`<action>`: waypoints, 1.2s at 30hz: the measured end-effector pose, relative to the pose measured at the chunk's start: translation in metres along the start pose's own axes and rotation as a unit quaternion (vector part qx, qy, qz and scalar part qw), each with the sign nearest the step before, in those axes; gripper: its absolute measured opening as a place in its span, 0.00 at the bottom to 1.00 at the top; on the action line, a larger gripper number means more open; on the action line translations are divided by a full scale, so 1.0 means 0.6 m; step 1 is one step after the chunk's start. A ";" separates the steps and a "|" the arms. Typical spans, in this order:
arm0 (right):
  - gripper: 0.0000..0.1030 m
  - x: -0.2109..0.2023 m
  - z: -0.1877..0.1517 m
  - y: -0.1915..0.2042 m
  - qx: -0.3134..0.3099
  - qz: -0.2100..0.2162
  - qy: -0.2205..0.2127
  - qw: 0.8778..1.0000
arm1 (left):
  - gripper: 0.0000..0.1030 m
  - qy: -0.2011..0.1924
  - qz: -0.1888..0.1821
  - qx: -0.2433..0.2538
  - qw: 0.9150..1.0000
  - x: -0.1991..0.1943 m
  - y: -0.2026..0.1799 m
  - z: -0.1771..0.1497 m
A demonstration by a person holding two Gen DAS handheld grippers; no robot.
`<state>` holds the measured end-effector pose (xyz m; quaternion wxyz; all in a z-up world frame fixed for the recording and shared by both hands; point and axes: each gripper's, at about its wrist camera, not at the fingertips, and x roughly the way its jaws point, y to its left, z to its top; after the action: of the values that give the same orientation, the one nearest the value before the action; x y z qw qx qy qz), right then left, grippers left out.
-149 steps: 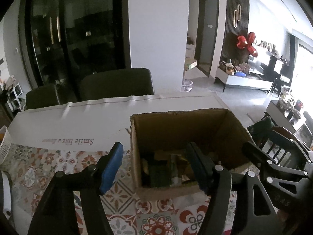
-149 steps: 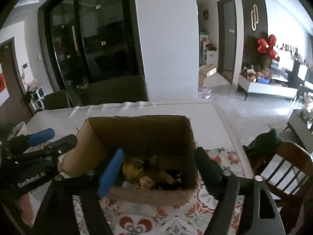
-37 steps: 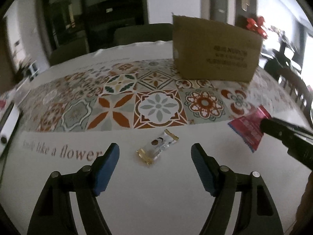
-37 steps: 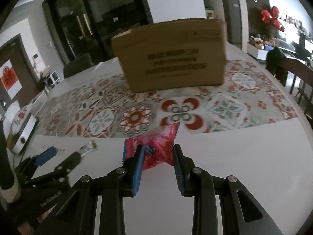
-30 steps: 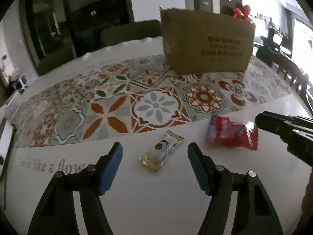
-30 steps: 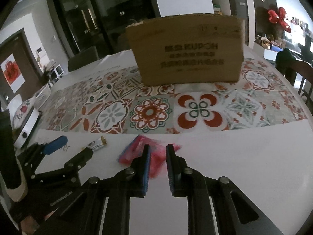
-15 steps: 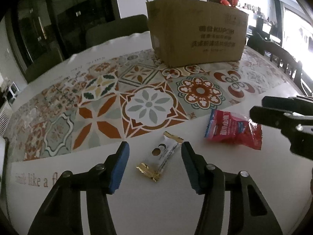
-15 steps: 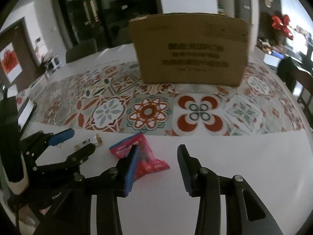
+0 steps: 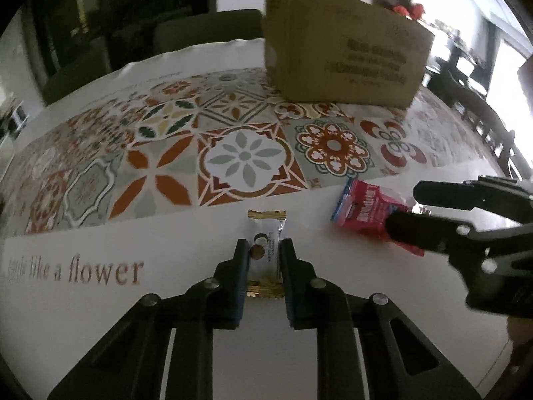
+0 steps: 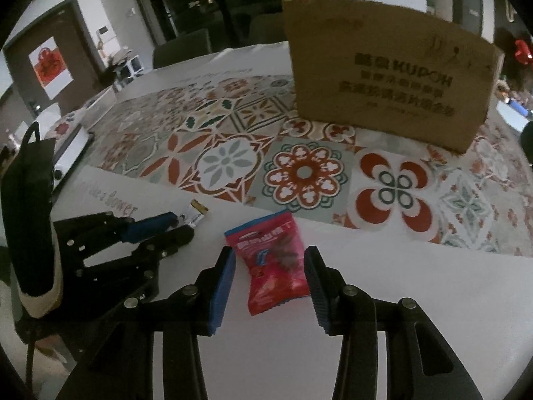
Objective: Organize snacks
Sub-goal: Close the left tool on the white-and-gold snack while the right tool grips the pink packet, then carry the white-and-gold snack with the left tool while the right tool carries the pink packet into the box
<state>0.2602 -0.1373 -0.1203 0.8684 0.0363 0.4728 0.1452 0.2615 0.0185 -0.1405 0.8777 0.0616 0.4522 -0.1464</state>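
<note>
Left gripper jaws clamping white candy bar, apparently edge-on; slipping likely. Right gripper jaws opening, straddling red packet on bench.

My left gripper sits on the table, jaws shut on the candy bar, which lies lengthwise btwn them, far end sticking out ahead. To its right, near, the packet lies flat on the table btwn the jaws of my right gripper, which have just been opening; pads clear of it both sides. Patterned mat lies beyond both snacks. Box stands on the mat's far part, behind and to the right. Chairs behind the table's far edge.
</note>
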 end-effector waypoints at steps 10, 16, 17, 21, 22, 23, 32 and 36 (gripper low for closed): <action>0.58 0.025 0.017 -0.007 -0.040 0.018 0.047 0.998 | 0.19 0.000 0.003 -0.073 0.997 -0.034 -0.002 -0.014; 0.58 0.043 0.020 0.005 -0.069 0.007 0.062 0.996 | 0.19 0.012 0.001 -0.083 0.997 -0.028 -0.004 -0.019; 0.58 0.045 0.020 0.008 -0.075 0.005 0.061 0.995 | 0.19 0.012 0.001 -0.084 0.996 -0.028 -0.003 -0.019; 0.46 0.052 0.018 0.017 -0.087 -0.003 0.063 0.994 | 0.19 0.010 0.008 -0.085 0.996 -0.030 -0.003 -0.018; 0.46 0.052 0.017 0.017 -0.086 -0.003 0.064 0.994 | 0.19 0.010 0.009 -0.085 0.996 -0.030 -0.002 -0.018; 0.46 0.053 0.016 0.018 -0.087 -0.003 0.064 0.994 | 0.19 0.009 0.010 -0.086 0.996 -0.030 -0.002 -0.018; 0.38 0.035 0.011 0.010 -0.062 -0.002 0.041 0.997 | 0.19 -0.004 0.015 -0.085 0.996 -0.046 -0.006 -0.007; 0.38 0.016 0.009 0.004 -0.046 -0.001 0.028 0.999 | 0.19 -0.015 0.013 -0.080 0.997 -0.060 -0.013 0.003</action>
<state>0.2692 -0.1316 -0.1246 0.8558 -0.0085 0.4895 0.1671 0.2411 0.0180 -0.1101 0.8885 -0.0050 0.4480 -0.0997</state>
